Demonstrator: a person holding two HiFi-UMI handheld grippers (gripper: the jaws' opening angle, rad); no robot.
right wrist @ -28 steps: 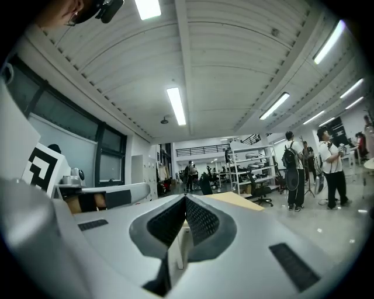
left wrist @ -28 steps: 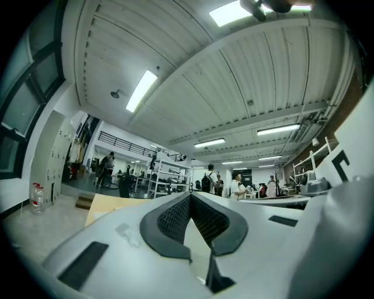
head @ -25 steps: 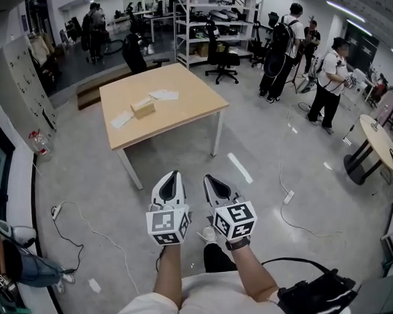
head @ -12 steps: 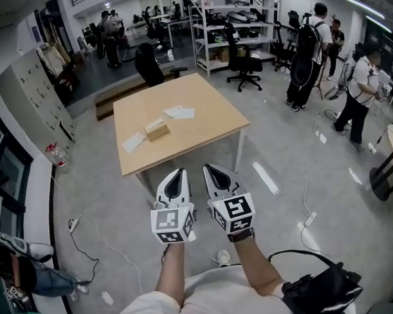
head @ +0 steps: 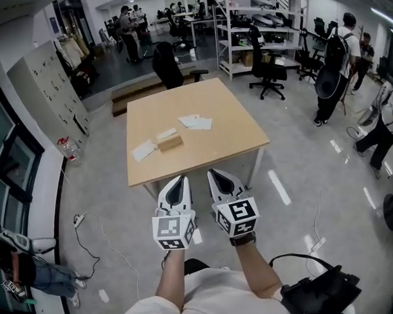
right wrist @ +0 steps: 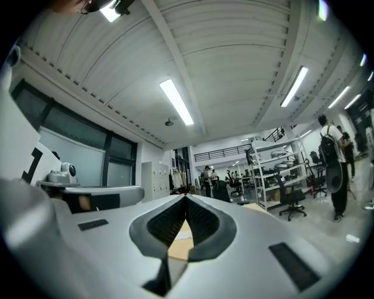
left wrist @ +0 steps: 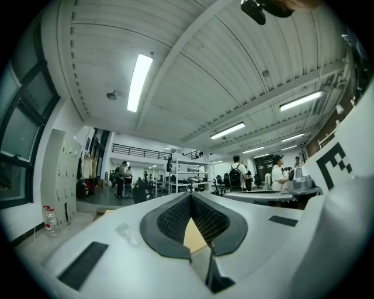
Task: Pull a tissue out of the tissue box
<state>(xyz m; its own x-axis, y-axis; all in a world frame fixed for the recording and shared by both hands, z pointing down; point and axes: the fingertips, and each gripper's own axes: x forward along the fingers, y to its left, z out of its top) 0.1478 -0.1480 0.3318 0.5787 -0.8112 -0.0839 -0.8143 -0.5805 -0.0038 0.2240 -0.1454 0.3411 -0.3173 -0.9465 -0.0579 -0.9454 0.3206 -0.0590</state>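
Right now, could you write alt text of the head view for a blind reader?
The left gripper and right gripper, both shut and empty, point toward a wooden table holding a tissue box and flat white sheets.

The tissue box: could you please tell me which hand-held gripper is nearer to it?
Left. The left hand-held gripper is by the table's near edge, almost in line with the tissue box; the right hand-held gripper is beside it, farther to the right.

Illumination is bright and even, supplied by ceiling tube lights [left wrist: 139, 82]; shadows are soft. All 3 views show fisheye curvature; both gripper views have dark corners.
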